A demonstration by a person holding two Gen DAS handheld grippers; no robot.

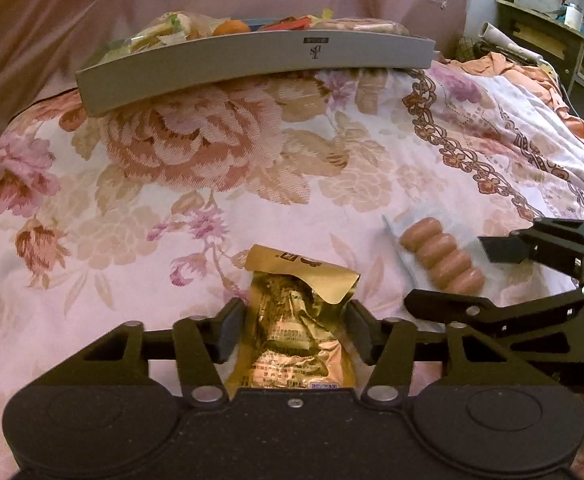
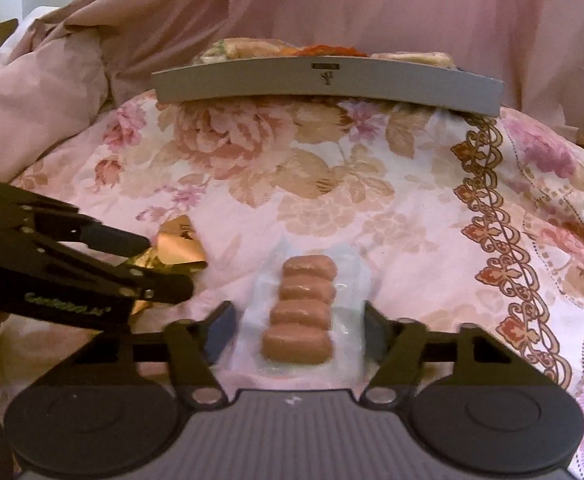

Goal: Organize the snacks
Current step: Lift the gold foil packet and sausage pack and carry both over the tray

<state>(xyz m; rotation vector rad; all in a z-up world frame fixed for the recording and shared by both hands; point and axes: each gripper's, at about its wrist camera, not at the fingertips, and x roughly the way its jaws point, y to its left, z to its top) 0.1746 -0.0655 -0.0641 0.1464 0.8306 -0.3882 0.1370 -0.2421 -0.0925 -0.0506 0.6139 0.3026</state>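
A crumpled gold foil snack packet (image 1: 292, 344) sits between the fingers of my left gripper (image 1: 294, 312), whose pads press its sides. The right wrist view shows that same left gripper (image 2: 164, 264) at the left, with the gold packet (image 2: 180, 236) sticking out of it. My right gripper (image 2: 298, 316) is closed on the edges of a clear pack of small pink sausages (image 2: 300, 292), which lies low over the floral bedspread. From the left wrist, the right gripper (image 1: 452, 274) straddles the sausage pack (image 1: 440, 260). A grey tray (image 1: 252, 68) holding several snacks stands farther back.
The grey tray (image 2: 324, 88) rests on the rumpled floral bedspread (image 1: 212, 184), against a pink curtain or sheet. Loose orange and pink bedding is heaped at the right, with a dark wooden shelf (image 1: 552, 40) behind it. Open bedspread lies between the grippers and the tray.
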